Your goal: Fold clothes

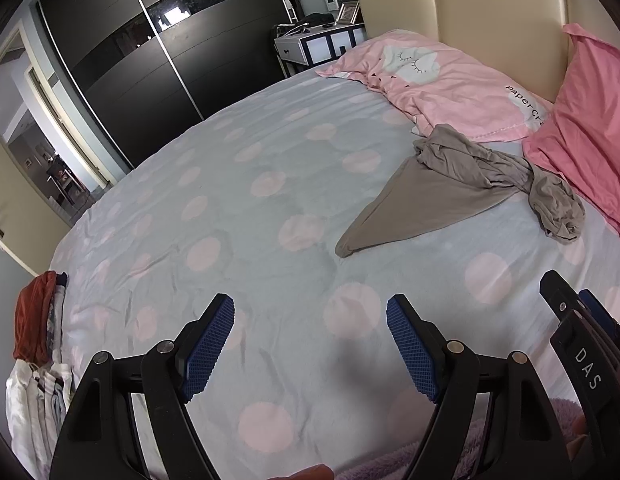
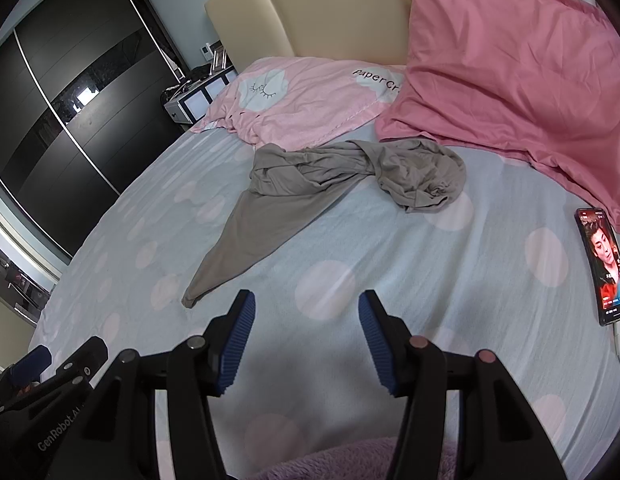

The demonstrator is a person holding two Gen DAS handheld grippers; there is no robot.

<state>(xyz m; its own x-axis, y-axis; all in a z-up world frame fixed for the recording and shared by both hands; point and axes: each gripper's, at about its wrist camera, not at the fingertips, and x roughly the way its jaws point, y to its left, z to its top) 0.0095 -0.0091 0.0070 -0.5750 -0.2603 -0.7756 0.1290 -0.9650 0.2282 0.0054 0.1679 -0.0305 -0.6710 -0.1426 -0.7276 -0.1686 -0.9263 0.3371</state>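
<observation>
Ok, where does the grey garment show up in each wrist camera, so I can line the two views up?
Left wrist: grey garment upper right, pointed end toward centre, beyond the open left gripper.
Right wrist: grey garment at centre, ahead of the open right gripper.
Shared landmark: light pink pillow just behind it.

A wide bed in a pale grey-blue sheet with pink dots (image 1: 269,168) fills the middle. At twelve to one o'clock rises a cream padded headboard (image 1: 462,0), with a light pink printed pillow (image 1: 450,84) and a deeper pink plain pillow (image 2: 510,80) against it. At ten to eleven o'clock stands a black sliding-door wardrobe with silver rails (image 1: 129,60), glossy with reflections. A white bedside table with dark trim (image 1: 322,46) sits at twelve o'clock.
</observation>
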